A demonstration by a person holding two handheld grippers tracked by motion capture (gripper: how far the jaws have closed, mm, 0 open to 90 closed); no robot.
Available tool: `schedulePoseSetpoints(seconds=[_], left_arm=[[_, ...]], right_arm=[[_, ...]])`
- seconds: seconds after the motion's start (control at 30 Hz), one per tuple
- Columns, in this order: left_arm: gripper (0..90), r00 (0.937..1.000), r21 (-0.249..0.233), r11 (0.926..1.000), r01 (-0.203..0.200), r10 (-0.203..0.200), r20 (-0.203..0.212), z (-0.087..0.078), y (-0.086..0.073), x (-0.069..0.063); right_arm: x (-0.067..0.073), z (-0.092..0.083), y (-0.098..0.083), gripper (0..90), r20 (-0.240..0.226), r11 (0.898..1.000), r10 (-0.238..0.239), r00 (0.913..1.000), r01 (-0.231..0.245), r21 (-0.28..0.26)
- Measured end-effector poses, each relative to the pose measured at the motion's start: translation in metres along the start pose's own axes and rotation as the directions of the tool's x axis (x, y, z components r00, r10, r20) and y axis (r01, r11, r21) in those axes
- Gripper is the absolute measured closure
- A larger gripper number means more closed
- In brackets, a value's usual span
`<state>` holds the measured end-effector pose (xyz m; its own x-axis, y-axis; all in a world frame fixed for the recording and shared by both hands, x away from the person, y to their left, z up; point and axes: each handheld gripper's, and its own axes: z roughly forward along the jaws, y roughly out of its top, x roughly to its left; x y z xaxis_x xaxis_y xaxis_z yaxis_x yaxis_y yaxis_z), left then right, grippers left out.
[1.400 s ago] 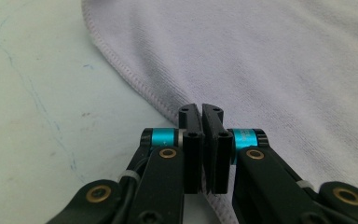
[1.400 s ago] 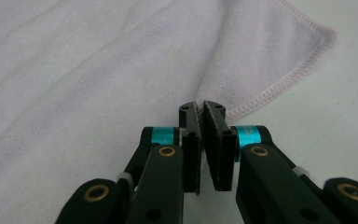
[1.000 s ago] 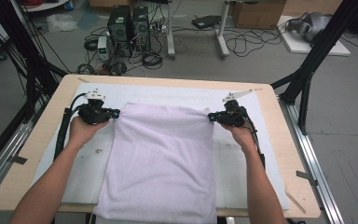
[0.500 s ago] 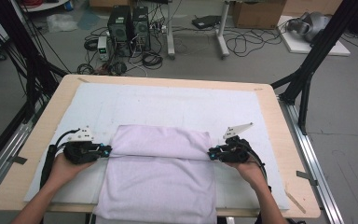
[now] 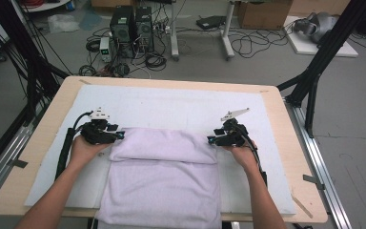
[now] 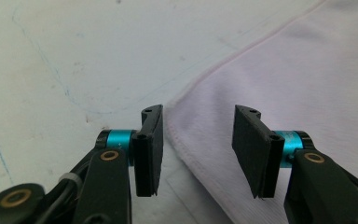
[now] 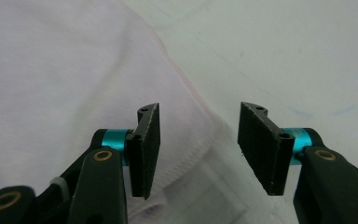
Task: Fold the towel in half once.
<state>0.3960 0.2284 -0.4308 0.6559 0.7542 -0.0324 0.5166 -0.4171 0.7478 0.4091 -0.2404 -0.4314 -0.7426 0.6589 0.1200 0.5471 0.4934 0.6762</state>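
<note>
1. Lying at lower centre of the high view, the pale lilac towel [image 5: 164,176] has its far part folded toward the person; its near edge is cut off by the frame's bottom.
2. The left gripper [image 5: 116,136] sits at the fold's left corner, the right gripper [image 5: 214,140] at its right corner.
3. Both pairs of jaws have just been opening and stand about half apart, gripping nothing; the towel's hem lies beneath each gap.
4. Bare white mat [image 5: 171,105] spreads above the fold.

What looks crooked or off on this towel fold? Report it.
Nothing stands out. The towel lies folded on the white mat, its folded flap fairly square. The near end hangs over the table edge. Left gripper and right gripper have just been opening, jaws apart.
</note>
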Motion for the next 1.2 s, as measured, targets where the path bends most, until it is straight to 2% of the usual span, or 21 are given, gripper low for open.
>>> schedulePoseSetpoints(seconds=[0.03, 0.07, 0.1, 0.13, 0.17, 0.2, 0.27, 0.37, 0.43, 0.5, 0.57, 0.6, 0.67, 0.73, 0.83, 0.9, 1.0, 1.07, 1.1, 1.13, 1.2], left_arm=[[54.8, 1.0, 0.014, 0.9999, -0.005, 0.005, -0.004, 0.005, -0.001, 0.0], [56.9, 0.9999, 0.036, 0.9993, -0.007, 0.008, -0.007, 0.01, -0.003, 0.0], [59.5, 0.9999, 0.029, 0.9995, -0.011, 0.011, -0.004, 0.011, -0.004, 0.001], [64.4, 1.0, 0.022, 0.9997, -0.002, 0.002, 0.003, 0.011, -0.004, 0.002], [74.2, 0.9999, 0.018, 0.9998, -0.001, 0.001, 0.014, 0.012, -0.004, 0.002], [79.8, 0.9999, 0.017, 0.9998, -0.006, 0.006, 0.015, 0.012, -0.004, 0.001], [84.0, 0.9998, 0.016, 0.9998, -0.011, 0.011, 0.014, 0.012, -0.003, 0.0], [86.4, 0.9998, -0.011, 0.9999, 0.01, -0.009, 0.019, 0.005, -0.002, 0.002], [86.4, 0.9997, -0.048, 0.9988, 0.014, -0.013, 0.023, -0.005, 0.001, 0.003], [86.5, 0.9995, -0.084, 0.9964, 0.011, -0.008, 0.029, -0.017, 0.004, 0.002], [87.3, 0.9995, -0.111, 0.9938, -0.011, 0.014, 0.028, -0.031, 0.007, 0.001], [87.3, 0.9992, -0.131, 0.9913, -0.009, 0.014, 0.038, -0.04, 0.007, 0.0], [87.3, 0.9986, -0.176, 0.9843, -0.013, 0.021, 0.048, -0.058, 0.008, -0.005], [87.3, 0.9969, -0.202, 0.9786, -0.04, 0.053, 0.059, -0.075, 0.005, -0.013], [87.6, 0.9912, -0.216, 0.9721, -0.092, 0.11, 0.073, -0.096, -0.008, -0.032], [87.7, 0.9856, -0.223, 0.967, -0.122, 0.145, 0.087, -0.11, -0.022, -0.047], [87.6, 0.9745, -0.224, 0.9629, -0.151, 0.183, 0.13, -0.129, -0.05, -0.07], [86.9, 0.9645, -0.205, 0.9621, -0.18, 0.213, 0.156, -0.138, -0.066, -0.08], [82.6, 0.9629, -0.199, 0.9643, -0.174, 0.209, 0.17, -0.141, -0.071, -0.083], [72.1, 0.9621, -0.183, 0.968, -0.172, 0.205, 0.18, -0.142, -0.073, -0.084], [64.6, 0.9586, -0.177, 0.9653, -0.192, 0.223, 0.177, -0.141, -0.072, -0.084]], right_arm=[[-0.002, 0.004, -0.002, 50.5, 0.002, 1.0, 0.007, 1.0, -0.007, 0.019], [-0.003, 0.006, -0.004, 54.1, 0.001, 1.0, 0.008, 1.0, -0.008, 0.015], [-0.003, 0.005, -0.005, 58.5, 0.017, 1.0, 0.003, 0.9999, -0.003, 0.006], [-0.003, 0.005, -0.006, 62.2, 0.025, 1.0, 0.001, 0.9997, -0.001, 0.002], [-0.003, 0.005, -0.006, 67.5, 0.039, 1.0, -0.01, 0.9992, 0.01, -0.004], [-0.002, 0.004, -0.007, 75.2, 0.031, 1.0, -0.006, 0.9995, 0.006, -0.006], [-0.002, 0.005, -0.007, 86.5, -0.012, 1.0, -0.001, 0.9999, 0.001, -0.002], [0.001, 0.004, -0.004, 87.1, -0.023, 0.999, -0.038, 0.999, 0.038, -0.002], [0.003, 0.0, -0.002, 87.3, -0.04, 0.999, -0.038, 0.9985, 0.037, -0.03], [0.006, -0.01, 0.001, 87.3, -0.046, 0.997, -0.058, 0.9972, 0.056, -0.061], [0.011, -0.022, 0.004, 87.3, -0.063, 0.993, -0.07, 0.9955, 0.064, -0.1], [0.014, -0.031, 0.006, 87.3, -0.065, 0.99, -0.084, 0.9944, 0.076, -0.118], [0.022, -0.049, 0.006, 87.3, -0.079, 0.983, -0.099, 0.992, 0.085, -0.165], [0.035, -0.066, 0.005, 87.3, -0.085, 0.973, -0.137, 0.9869, 0.117, -0.198], [0.057, -0.087, -0.004, 87.3, -0.093, 0.958, -0.195, 0.9764, 0.169, -0.233], [0.073, -0.098, -0.015, 87.3, -0.108, 0.951, -0.223, 0.9688, 0.192, -0.241], [0.096, -0.11, -0.038, 87.3, -0.16, 0.949, -0.243, 0.9567, 0.201, -0.242], [0.109, -0.113, -0.053, 87.1, -0.208, 0.951, -0.258, 0.9436, 0.21, -0.229], [0.113, -0.115, -0.059, 86.3, -0.212, 0.95, -0.267, 0.94, 0.22, -0.221], [0.115, -0.116, -0.062, 83.6, -0.224, 0.95, -0.266, 0.9376, 0.215, -0.228], [0.114, -0.116, -0.063, 78.3, -0.244, 0.951, -0.256, 0.9353, 0.198, -0.236]])
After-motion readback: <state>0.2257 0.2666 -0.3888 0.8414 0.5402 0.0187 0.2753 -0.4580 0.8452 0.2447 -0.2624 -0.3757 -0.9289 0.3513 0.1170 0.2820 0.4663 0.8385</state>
